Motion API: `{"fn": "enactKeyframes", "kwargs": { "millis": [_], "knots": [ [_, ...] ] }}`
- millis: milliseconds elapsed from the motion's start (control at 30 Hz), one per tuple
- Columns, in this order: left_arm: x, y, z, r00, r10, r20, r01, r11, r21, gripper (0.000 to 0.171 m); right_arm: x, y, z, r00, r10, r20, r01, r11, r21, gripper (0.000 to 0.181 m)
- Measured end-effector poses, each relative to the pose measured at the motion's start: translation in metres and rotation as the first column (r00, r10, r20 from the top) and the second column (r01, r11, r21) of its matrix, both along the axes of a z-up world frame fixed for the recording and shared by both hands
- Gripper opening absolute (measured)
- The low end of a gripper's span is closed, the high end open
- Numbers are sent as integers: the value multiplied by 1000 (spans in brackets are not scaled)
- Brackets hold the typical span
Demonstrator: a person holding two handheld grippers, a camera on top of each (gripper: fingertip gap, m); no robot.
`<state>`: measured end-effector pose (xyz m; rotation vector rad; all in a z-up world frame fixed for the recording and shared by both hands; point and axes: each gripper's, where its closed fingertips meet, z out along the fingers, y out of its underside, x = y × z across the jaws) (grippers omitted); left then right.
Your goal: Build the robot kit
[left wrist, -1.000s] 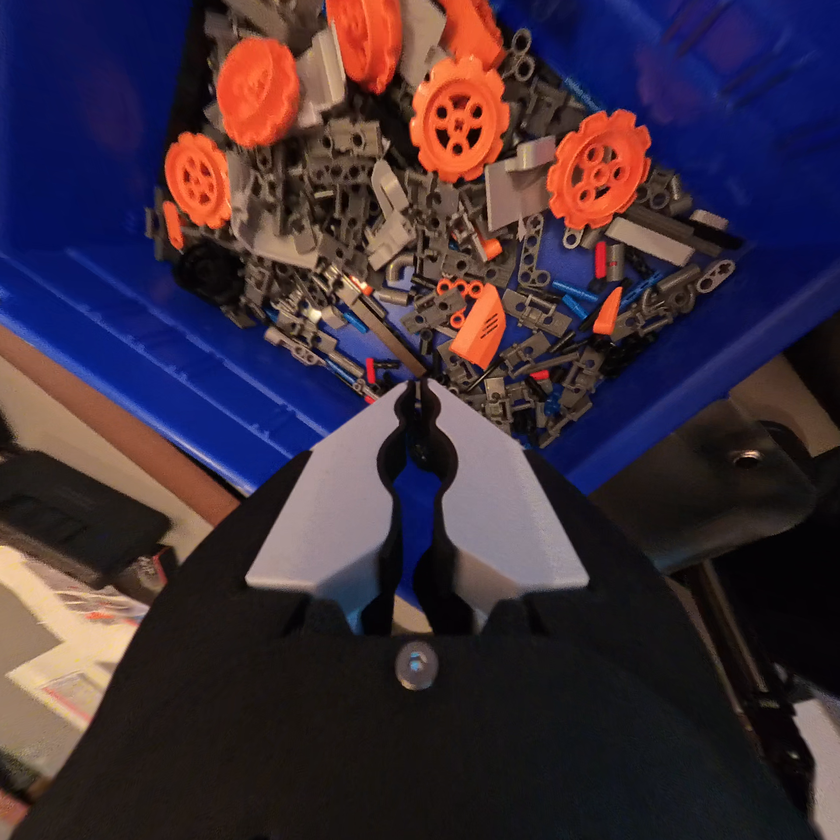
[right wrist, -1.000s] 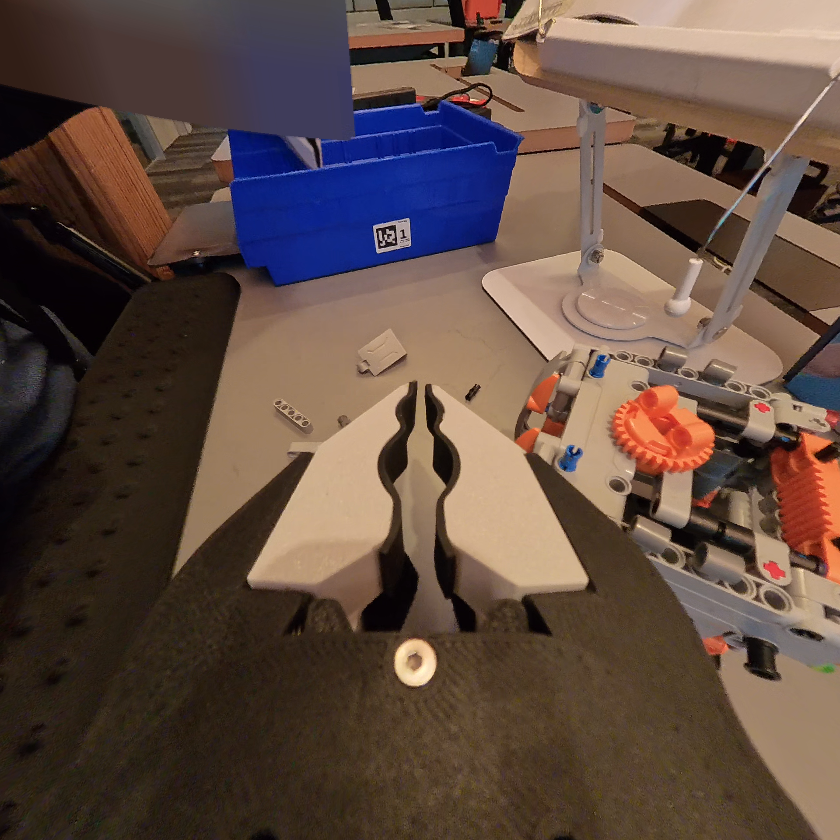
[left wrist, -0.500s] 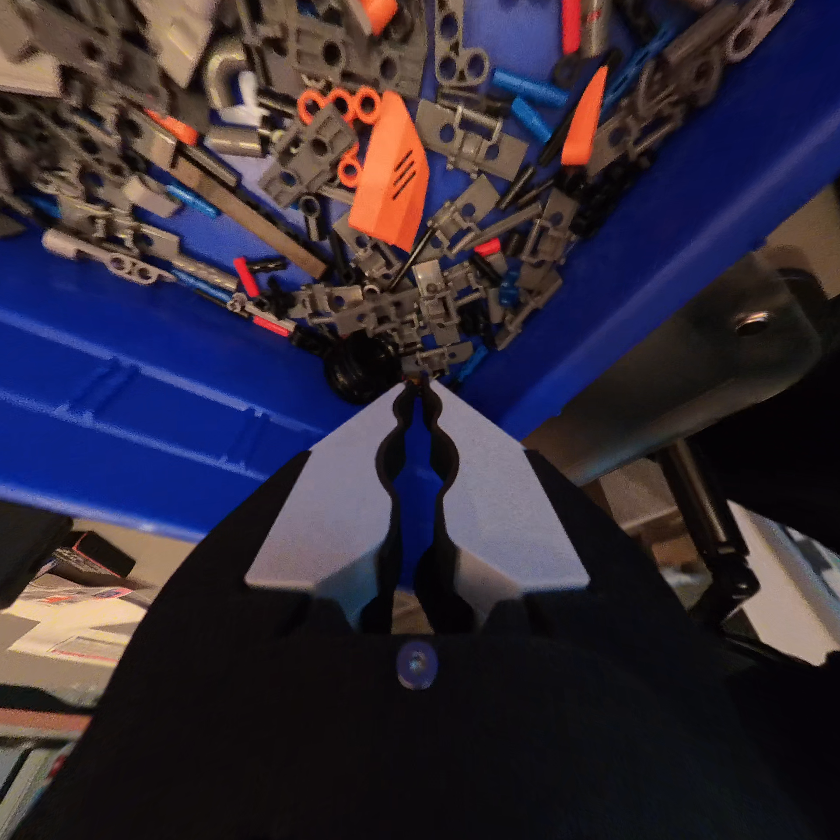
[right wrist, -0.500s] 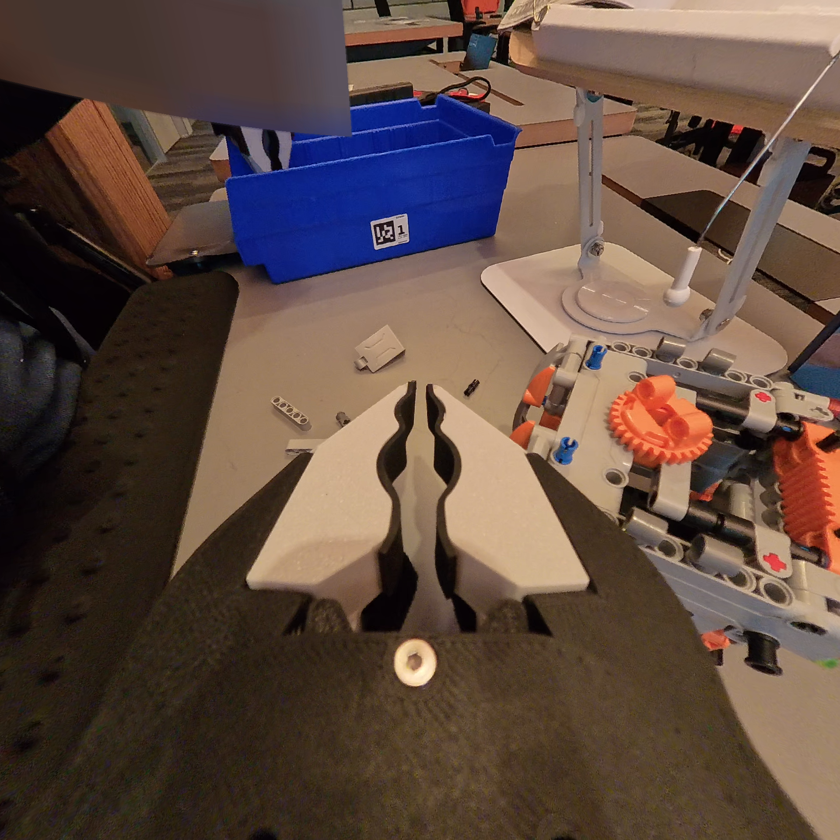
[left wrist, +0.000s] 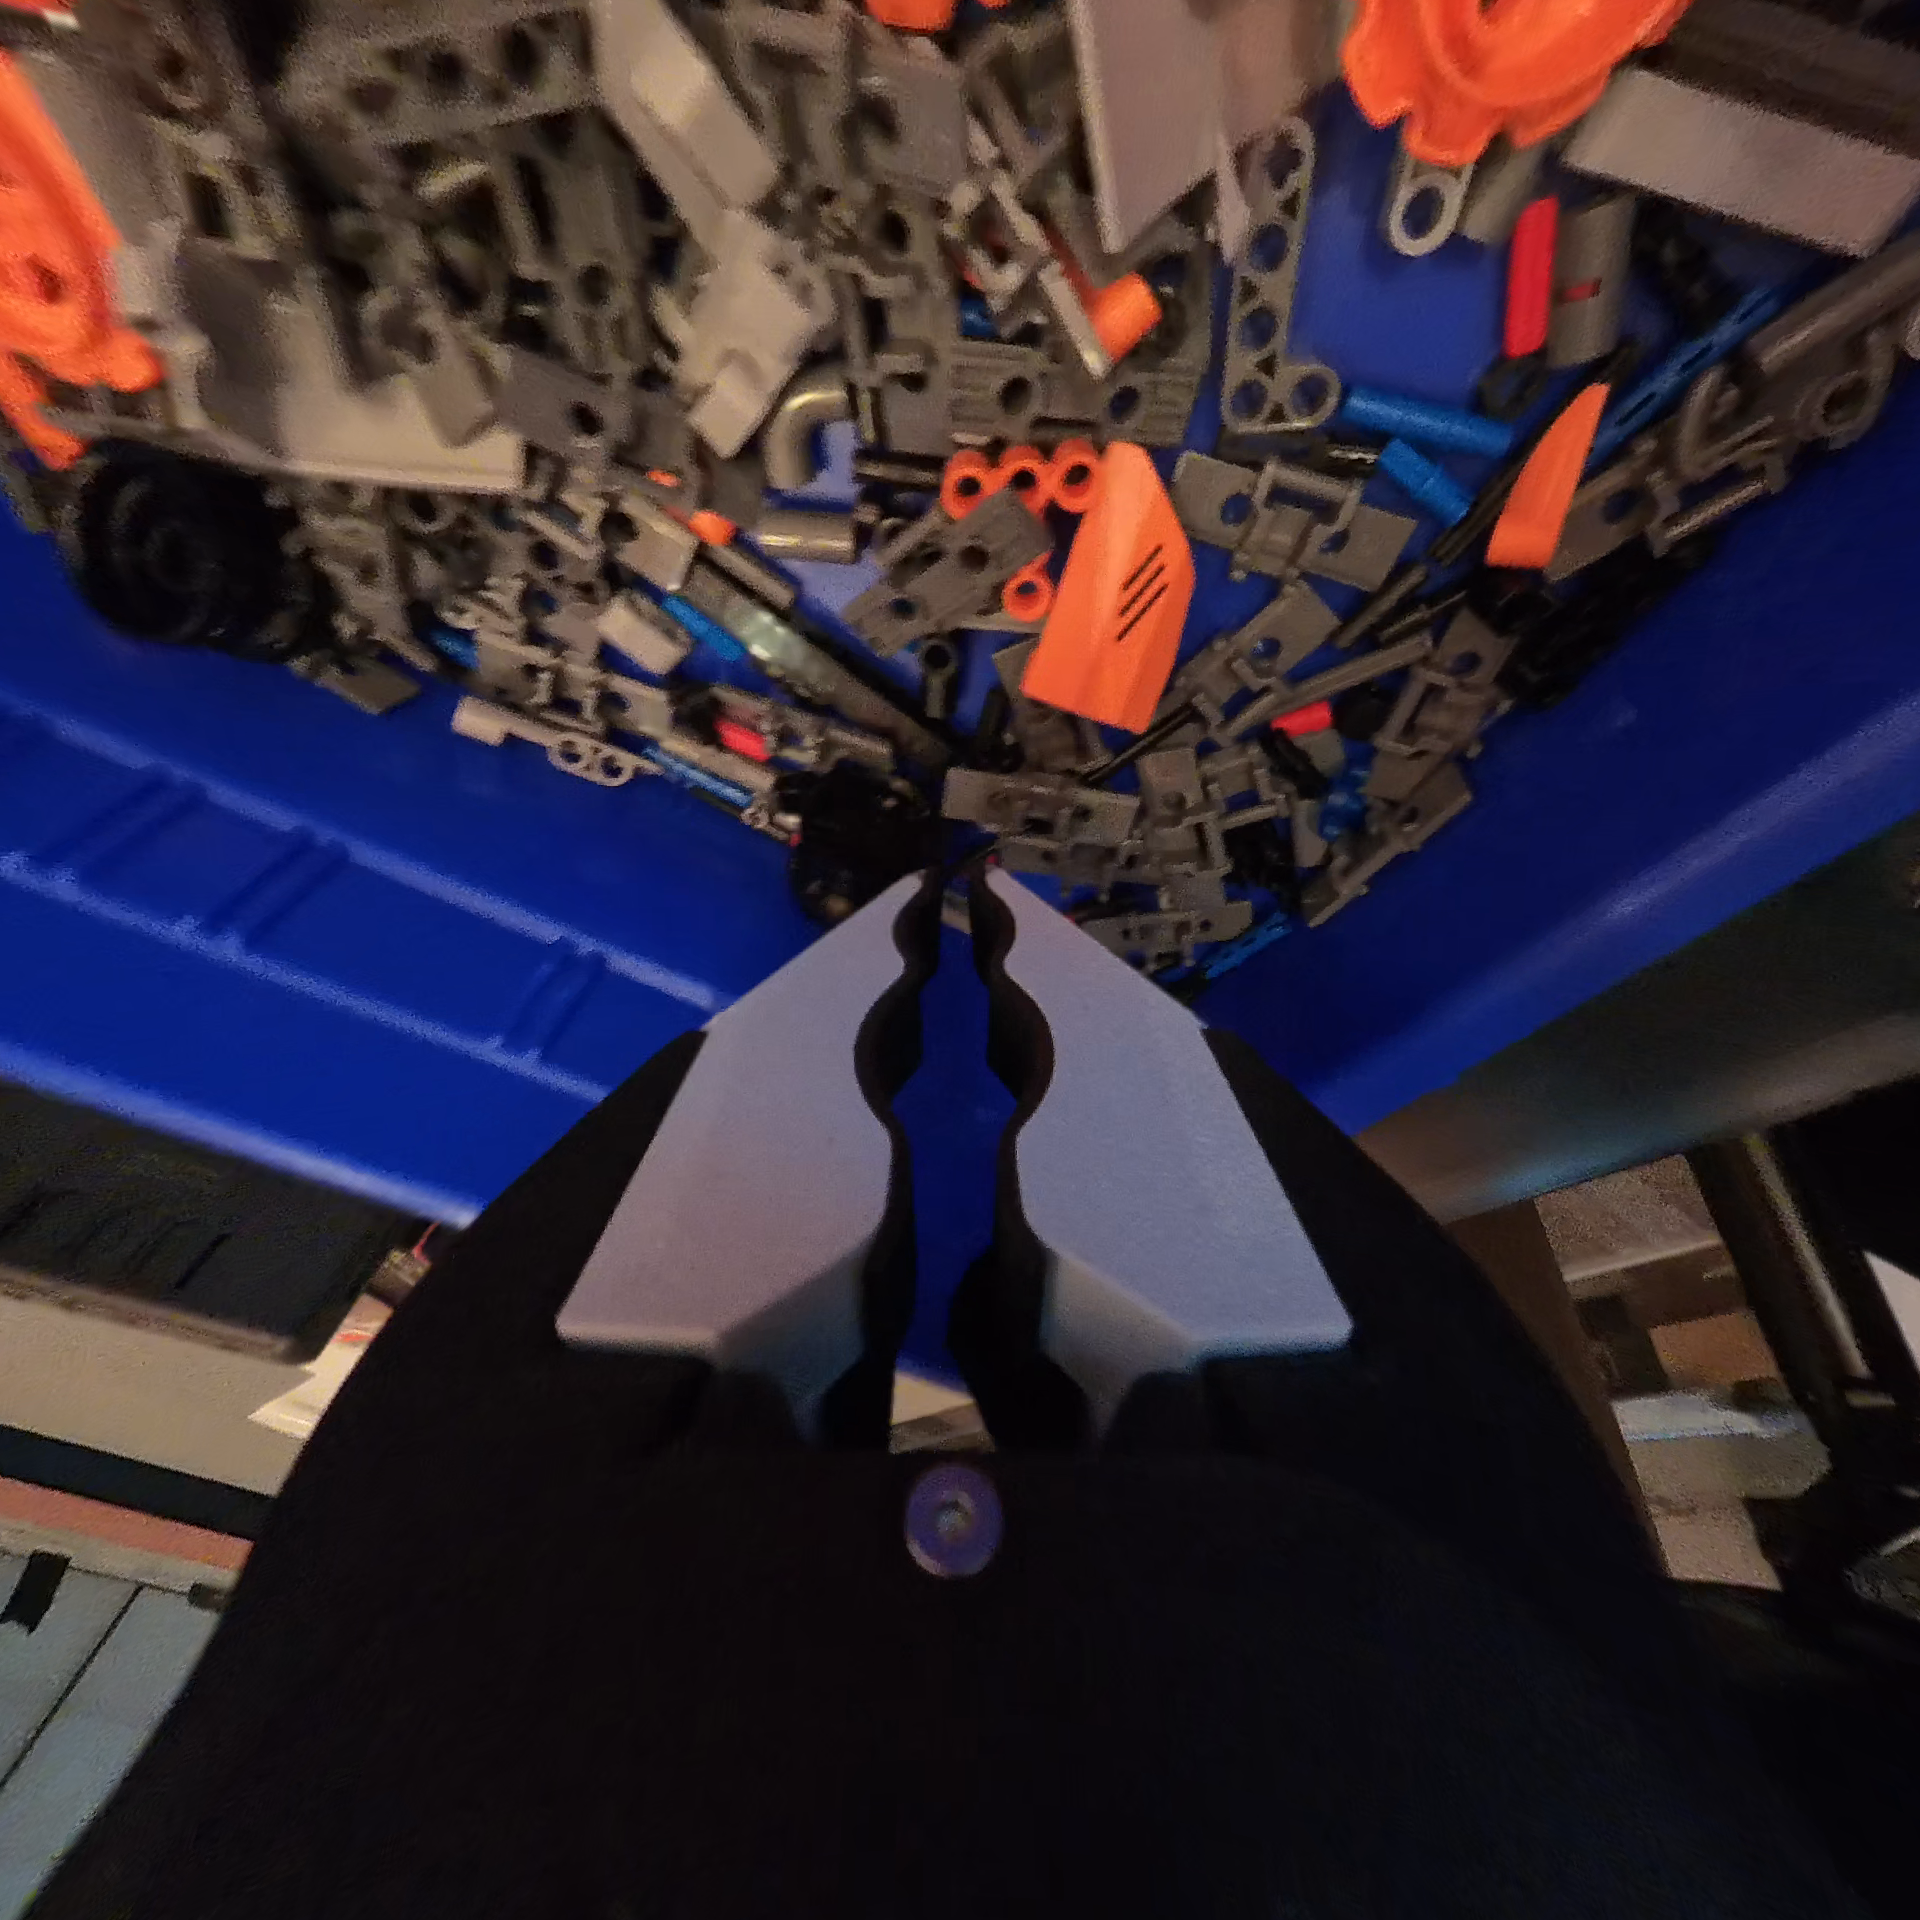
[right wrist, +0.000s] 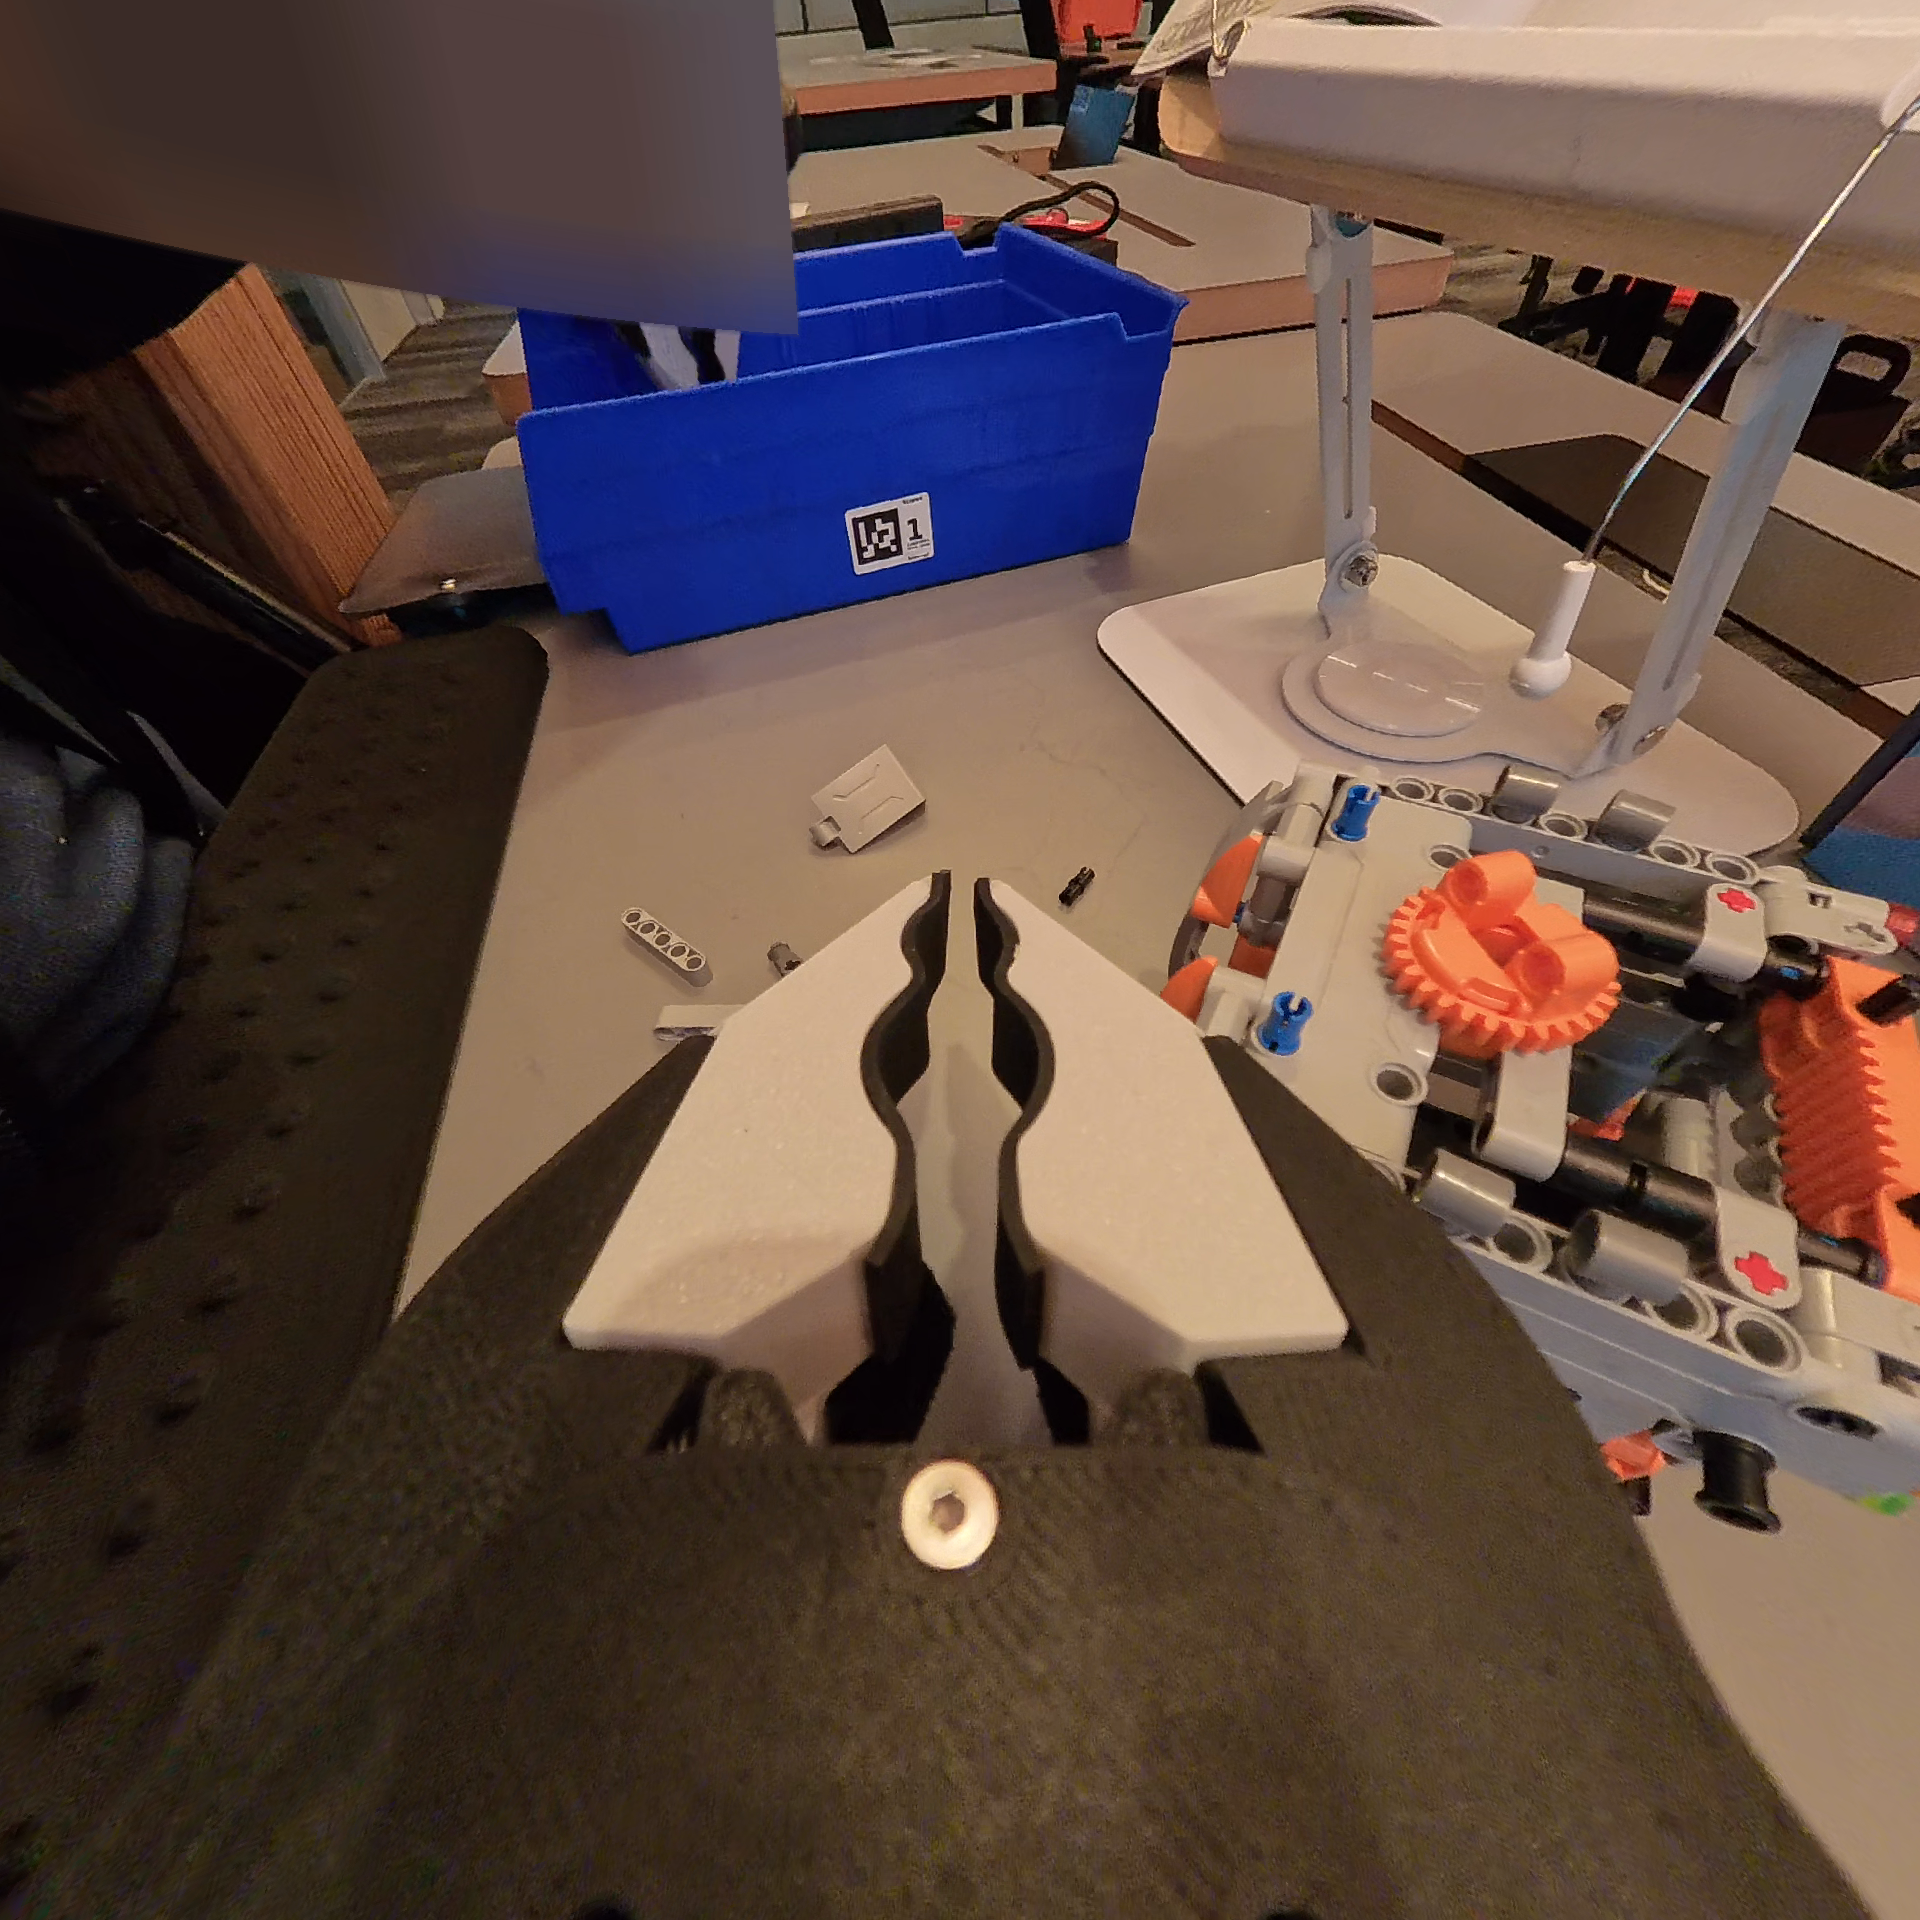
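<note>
My left gripper [left wrist: 956, 881] reaches into a blue bin [left wrist: 312, 935] full of grey, black and orange building parts. Its jaws stand nearly together, and I see nothing clearly held between them. The tips sit at the near edge of the pile, beside a small black ring-shaped part [left wrist: 847, 831] and a grey connector [left wrist: 1039, 805]. An orange vented panel [left wrist: 1112, 592] lies just beyond. My right gripper [right wrist: 961, 883] hovers over the grey table [right wrist: 987, 707], nearly closed and empty, left of a part-built grey and orange model [right wrist: 1507, 1039].
On the table ahead of the right gripper lie a grey panel [right wrist: 868, 800], a short grey beam [right wrist: 668, 932] and a black pin [right wrist: 1076, 886]. The blue bin [right wrist: 831, 447] stands behind them, a white stand base [right wrist: 1299, 665] at the right, and a black perforated pad [right wrist: 312, 935] at the left. The tips of one gripper are about 45 cm away from the tips of the other.
The left gripper has moved down and closer into the bin, so the parts look larger and its tips now reach the pile. The right gripper has hardly moved.
</note>
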<state>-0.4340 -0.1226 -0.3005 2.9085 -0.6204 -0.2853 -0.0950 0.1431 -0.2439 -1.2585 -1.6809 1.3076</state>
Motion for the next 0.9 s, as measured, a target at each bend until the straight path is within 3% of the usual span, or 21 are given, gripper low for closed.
{"fn": "enactKeyframes", "kwargs": {
  "millis": [167, 333, 367, 433, 633, 733, 900],
  "knots": [
    [-18, 7, 19, 999, 36, -4, -35, 998, 59, 6, 0, 1, 0, 1000, -1, -1, 1, 1000, -3, 2],
    [-18, 13, 2, 1000, 2, -11, -1, 999, 42, 3, 0, 1, 0, 1000, 0, -2, 0, 1000, -7, 2],
    [-17, 13, -1, 1000, 6, -3, -6, 1000, 27, 12, 0, 0, 0, 1000, 1, -2, -1, 1000, -7, 2],
    [-16, 8, -6, 1000, 29, 9, -29, 999, -14, 13, 0, 0, 0, 1000, 0, 0, 0, 1000, -5, 2],
    [18, -16, -16, 976, 72, 203, -42, 988, -150, 16, 0, 0, 0, 1000, 8, -1, -8, 1000, -15, 2],
    [18, -7, -5, 974, 49, 221, -33, 997, -76, 16, 0, -1, 0, 1000, 10, -1, -10, 1000, -15, 2],
    [-26, 14, 24, 996, 63, 67, -68, 995, 75, 16, 0, -1, 0, 1000, 11, -3, -11, 1000, -18, 2]
  ]
}}
